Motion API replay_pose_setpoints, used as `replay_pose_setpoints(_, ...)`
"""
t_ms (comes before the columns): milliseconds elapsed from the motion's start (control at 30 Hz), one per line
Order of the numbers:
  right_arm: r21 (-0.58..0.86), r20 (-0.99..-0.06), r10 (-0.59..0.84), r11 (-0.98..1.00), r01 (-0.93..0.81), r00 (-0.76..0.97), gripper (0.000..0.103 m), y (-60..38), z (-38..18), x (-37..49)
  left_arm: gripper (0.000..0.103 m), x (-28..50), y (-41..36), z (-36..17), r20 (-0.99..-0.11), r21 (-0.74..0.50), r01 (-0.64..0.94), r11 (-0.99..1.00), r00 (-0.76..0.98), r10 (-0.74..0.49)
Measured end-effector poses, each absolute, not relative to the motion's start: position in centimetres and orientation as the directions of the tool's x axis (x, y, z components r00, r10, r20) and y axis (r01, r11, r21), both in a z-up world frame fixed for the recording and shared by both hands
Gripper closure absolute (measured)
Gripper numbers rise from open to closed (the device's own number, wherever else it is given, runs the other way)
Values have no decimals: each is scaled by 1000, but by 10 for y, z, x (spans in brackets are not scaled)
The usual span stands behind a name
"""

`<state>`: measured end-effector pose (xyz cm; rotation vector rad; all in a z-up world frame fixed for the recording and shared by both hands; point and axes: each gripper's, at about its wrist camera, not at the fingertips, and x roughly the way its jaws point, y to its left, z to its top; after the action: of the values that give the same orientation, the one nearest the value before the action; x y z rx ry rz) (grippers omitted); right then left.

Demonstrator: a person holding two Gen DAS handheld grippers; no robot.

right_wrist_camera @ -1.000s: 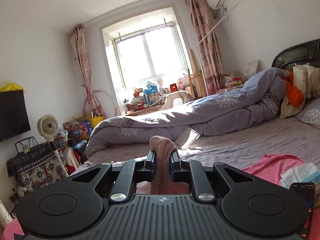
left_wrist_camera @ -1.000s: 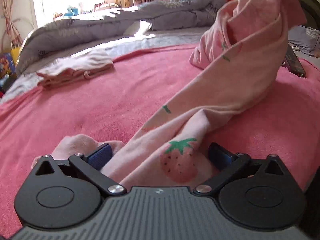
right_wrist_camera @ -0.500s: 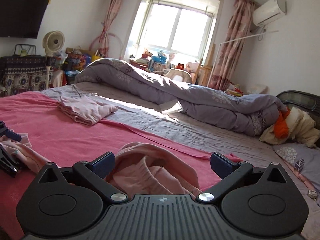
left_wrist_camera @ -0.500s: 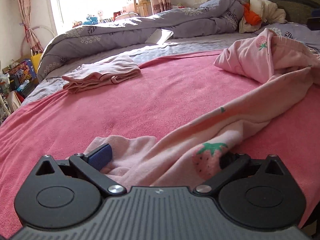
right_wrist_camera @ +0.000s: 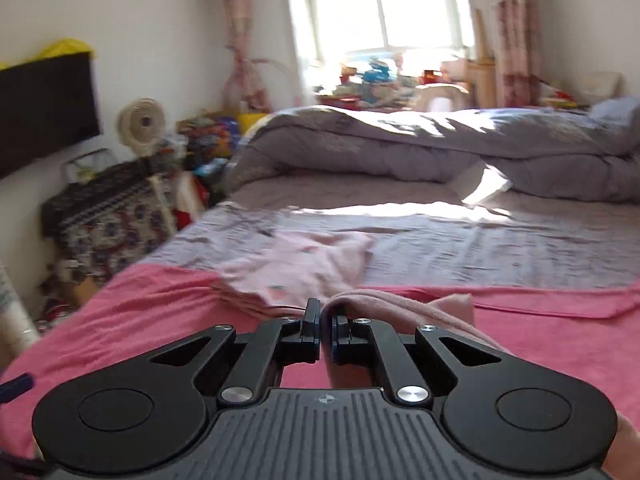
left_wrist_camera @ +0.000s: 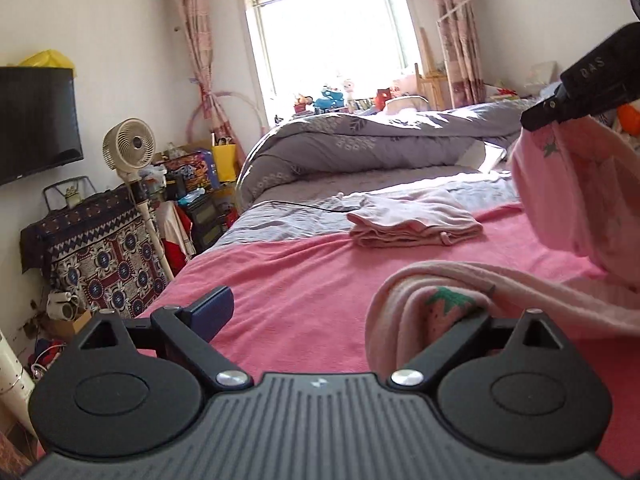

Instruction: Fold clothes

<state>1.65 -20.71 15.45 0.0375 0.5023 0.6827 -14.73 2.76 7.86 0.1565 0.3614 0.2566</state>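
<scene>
Left wrist view: the pink strawberry-print garment [left_wrist_camera: 448, 312] drapes over the right finger of the left claw [left_wrist_camera: 352, 312], jaws wide and just eased inward, above the pink blanket [left_wrist_camera: 304, 272].

Right wrist view: the right claw [right_wrist_camera: 326, 332] has just snapped narrow, pinching the garment's fold [right_wrist_camera: 380, 304].

Left gripper [left_wrist_camera: 344, 312]: jaws wide, just closing slightly; pink strawberry-print garment [left_wrist_camera: 444, 312] draped over the right finger, left finger [left_wrist_camera: 212, 308] bare. Right gripper [right_wrist_camera: 326, 330]: jaws have just been closing, now nearly together, pinching a fold of the same garment. It also shows at upper right of the left wrist view, cloth hanging from it.
</scene>
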Motion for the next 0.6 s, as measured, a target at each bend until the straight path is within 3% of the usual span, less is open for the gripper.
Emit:
replay_pose_setpoints(33, 187, -423, 681, 712, -677, 598, 91, -191, 159, 3, 6, -151, 38, 83, -324, 179, -243, 953, 901, 290)
replay_pose_setpoints(67, 160, -430, 704, 676, -720, 565, 81, -179, 159, -9, 5, -154, 44, 83, -326, 188, -260, 947, 893, 310)
replay_pose_setpoints(100, 126, -444, 710, 654, -746, 547, 59, -167, 157, -19, 3, -156, 48, 82, -336, 202, -264, 943, 886, 320)
replay_pose_setpoints(167, 63, -453, 698, 645, -761, 554, 28, -163, 151, -33, 2, -161, 52, 76, -351, 225, -269, 936, 874, 335)
replay_pose_setpoints(367, -104, -493, 540, 742, -662, 682, 18, -239, 116, -39, 1, -166, 52, 51, -393, 270, -264, 926, 848, 356)
replay_pose_setpoints(467, -181, -567, 441, 757, -628, 696, 14, -266, 85, -36, 1, -164, 53, 46, -415, 228, -276, 934, 840, 350)
replay_pose_setpoints(533, -157, -608, 425, 764, -626, 670, 7, -269, 63, -32, 2, -162, 54, 45, -428, 184, -292, 939, 836, 344)
replay_pose_setpoints(567, -134, -625, 409, 783, -607, 665, 9, -267, 52, -28, 2, -162, 54, 46, -431, 167, -304, 938, 833, 347)
replay_pose_setpoints(600, -110, -640, 387, 809, -577, 664, 33, -264, 45, -24, 2, -162, 54, 47, -434, 156, -313, 937, 831, 350)
